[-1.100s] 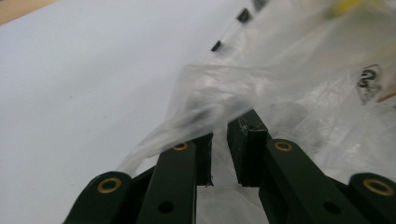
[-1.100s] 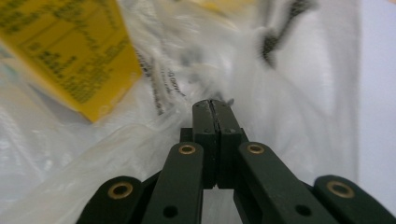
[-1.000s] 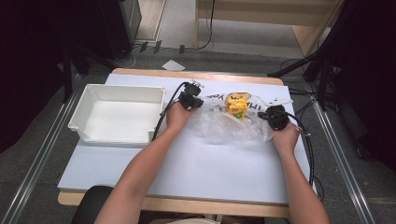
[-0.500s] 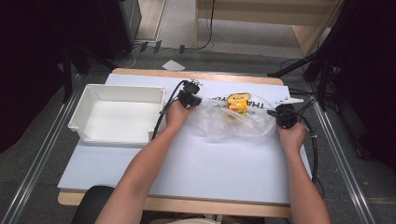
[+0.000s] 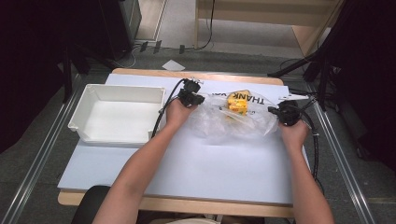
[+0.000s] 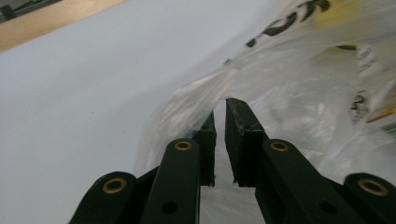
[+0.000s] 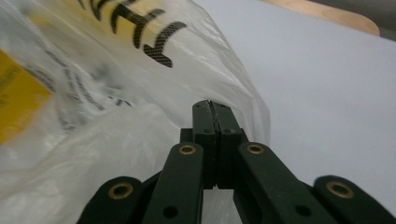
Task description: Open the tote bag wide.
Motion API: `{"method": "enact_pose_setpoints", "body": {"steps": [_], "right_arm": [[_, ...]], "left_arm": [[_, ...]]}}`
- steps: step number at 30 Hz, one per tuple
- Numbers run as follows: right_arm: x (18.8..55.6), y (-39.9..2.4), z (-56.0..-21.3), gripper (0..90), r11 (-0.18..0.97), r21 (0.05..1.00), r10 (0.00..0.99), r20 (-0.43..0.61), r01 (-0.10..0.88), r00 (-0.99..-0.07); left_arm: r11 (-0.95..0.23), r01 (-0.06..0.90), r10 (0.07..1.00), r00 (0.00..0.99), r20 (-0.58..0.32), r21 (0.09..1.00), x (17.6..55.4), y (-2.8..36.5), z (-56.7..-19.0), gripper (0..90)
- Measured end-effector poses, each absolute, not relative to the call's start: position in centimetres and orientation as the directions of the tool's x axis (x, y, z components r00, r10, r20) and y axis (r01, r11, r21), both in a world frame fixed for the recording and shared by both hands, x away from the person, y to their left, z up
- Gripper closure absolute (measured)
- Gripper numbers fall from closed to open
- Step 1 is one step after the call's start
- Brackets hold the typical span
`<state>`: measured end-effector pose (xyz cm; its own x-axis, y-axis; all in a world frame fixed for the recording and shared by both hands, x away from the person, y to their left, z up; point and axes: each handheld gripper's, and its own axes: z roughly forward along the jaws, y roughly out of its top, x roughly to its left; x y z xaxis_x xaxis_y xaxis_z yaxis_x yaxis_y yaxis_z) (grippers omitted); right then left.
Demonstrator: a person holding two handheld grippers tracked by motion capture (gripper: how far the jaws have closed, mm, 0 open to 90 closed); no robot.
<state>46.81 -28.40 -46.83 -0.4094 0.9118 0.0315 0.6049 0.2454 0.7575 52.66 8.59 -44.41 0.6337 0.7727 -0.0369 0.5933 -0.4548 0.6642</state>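
Note:
A clear plastic bag [image 5: 233, 125] with black "THANK YOU" lettering lies on the white table sheet [image 5: 210, 172], stretched between my two grippers. Inside it, near the far edge, sits a yellow packet [image 5: 238, 103]. My left gripper [image 5: 201, 99] is at the bag's left edge. In the left gripper view its jaws [image 6: 220, 105] stand almost together with bag film [image 6: 299, 88] pinched at the tips. My right gripper [image 5: 274, 111] is at the bag's right edge. Its pads [image 7: 211, 106] are pressed tight together on the bag's edge [image 7: 154, 93], and the yellow packet [image 7: 16, 100] shows blurred at the left.
A white rectangular tray [image 5: 116, 89] stands on the left of the table, its inside bare. Cables trail from both grippers across the table. The table's wooden far edge [image 5: 196, 74] lies just behind the bag. Metal rails run along both sides.
My right hand has moved right with the bag's edge, and the bag is drawn out wider. The left hand has stayed in place.

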Motion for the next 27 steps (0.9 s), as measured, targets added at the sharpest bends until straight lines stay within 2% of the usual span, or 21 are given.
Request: {"method": "enact_pose_setpoints", "body": {"steps": [12,20,27], "right_arm": [[45.6,-27.6,-42.1,90.0,0.268,0.793,0.870,0.044,0.547,-0.490],[43.9,-25.3,-37.4,90.0,0.278,0.825,0.843,0.035,0.492,-0.536],[41.8,-24.2,-37.4,90.0,0.243,0.850,0.841,0.057,0.468,-0.539]], "left_arm": [[-0.449,0.544,0.727,0.683,-0.064,0.709,51.0,8.6,-40.5,82.5],[-0.454,0.496,0.690,0.721,-0.060,0.741,49.2,7.7,-37.3,83.0],[-0.427,0.494,0.671,0.734,-0.100,0.758,46.8,7.2,-37.2,82.4]]}}
